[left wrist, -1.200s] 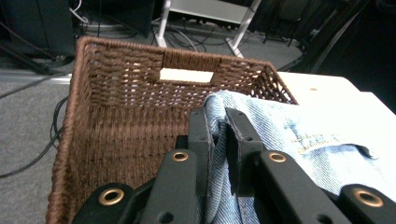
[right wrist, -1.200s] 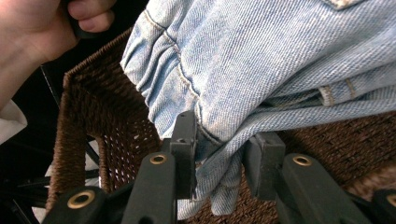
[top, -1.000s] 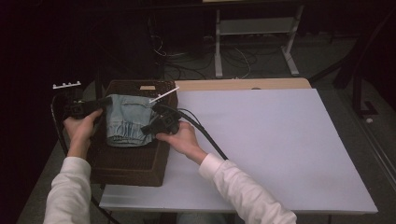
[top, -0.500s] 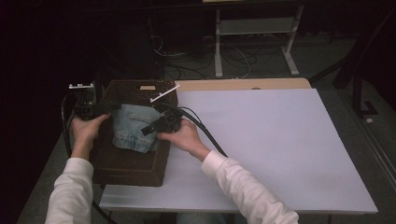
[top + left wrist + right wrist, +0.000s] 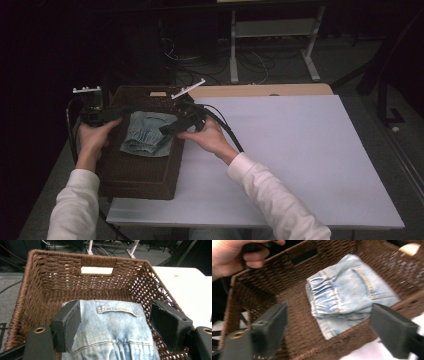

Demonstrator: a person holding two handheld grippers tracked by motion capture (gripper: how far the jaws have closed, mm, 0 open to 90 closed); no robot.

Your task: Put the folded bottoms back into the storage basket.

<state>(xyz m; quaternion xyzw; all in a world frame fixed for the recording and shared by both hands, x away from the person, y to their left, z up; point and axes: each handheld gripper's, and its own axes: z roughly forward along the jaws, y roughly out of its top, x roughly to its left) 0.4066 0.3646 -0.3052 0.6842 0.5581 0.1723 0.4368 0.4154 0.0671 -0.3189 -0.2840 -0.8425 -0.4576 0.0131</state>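
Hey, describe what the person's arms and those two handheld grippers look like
Both arms wear long white sleeves. The left gripper and right gripper are black, each with two blocky, flat-faced rectangular jaws; a brass-coloured ring sits at a jaw base. In the high view a thick black cable trails from the right gripper, and a small white bar stands above it.

Folded denim garment point(image 5: 112, 330): near end cut off by bottom edge of left gripper view, between jaws of left claw point(image 5: 122, 327); garment type cannot tell. 
Wicker basket point(image 5: 37, 290): near wall out of frame below left claw. 
Right gripper view: motion-blurred; jaws of right claw point(image 5: 337, 330) smeared, basket weave behind them soft. 
Person's left hand point(image 5: 234, 257): cut by top-left corner, beyond right claw. 
High view: both claws' tips too small, dark against basket; gap unreadable.
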